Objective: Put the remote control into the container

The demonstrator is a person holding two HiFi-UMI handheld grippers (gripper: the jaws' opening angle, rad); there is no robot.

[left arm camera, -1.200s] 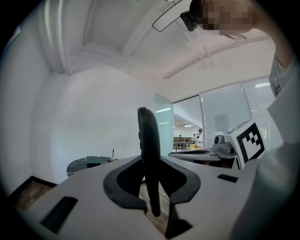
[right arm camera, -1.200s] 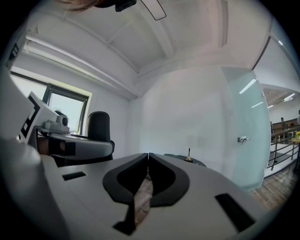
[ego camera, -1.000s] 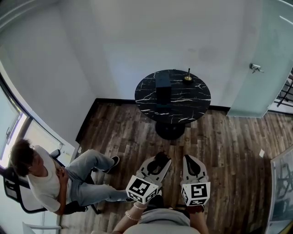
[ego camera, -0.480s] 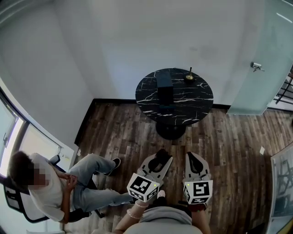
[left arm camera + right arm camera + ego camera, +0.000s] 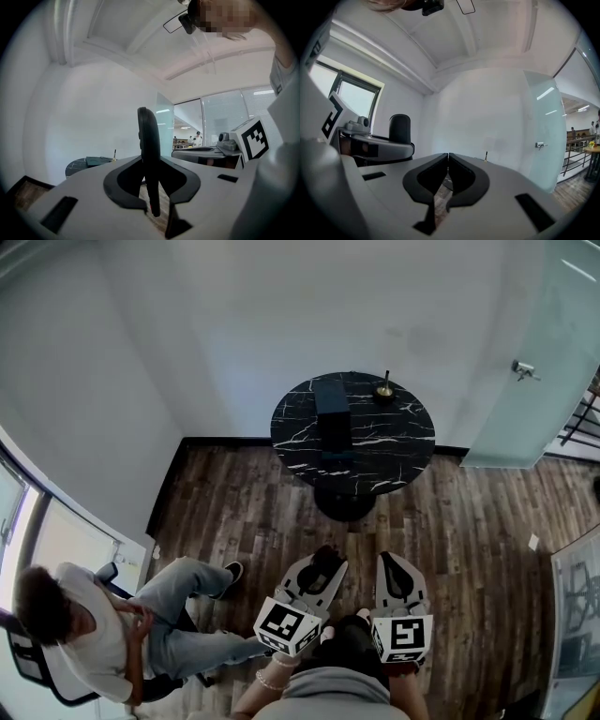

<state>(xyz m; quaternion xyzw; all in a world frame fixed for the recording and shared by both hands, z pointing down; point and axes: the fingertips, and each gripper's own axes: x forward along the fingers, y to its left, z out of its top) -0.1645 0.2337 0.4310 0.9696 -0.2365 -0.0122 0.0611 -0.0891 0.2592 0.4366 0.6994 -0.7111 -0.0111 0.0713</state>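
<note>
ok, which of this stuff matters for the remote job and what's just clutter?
In the job:
- remote control, clamped upright in the left gripper
- dark container on the round table
- right gripper, shut and empty

Lying about:
- brass stand on the table
- seated person
- glass door

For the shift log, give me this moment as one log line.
left gripper: shut on remote control, upright | right gripper: shut, empty | container: on table ahead, remote control not yet in
</note>
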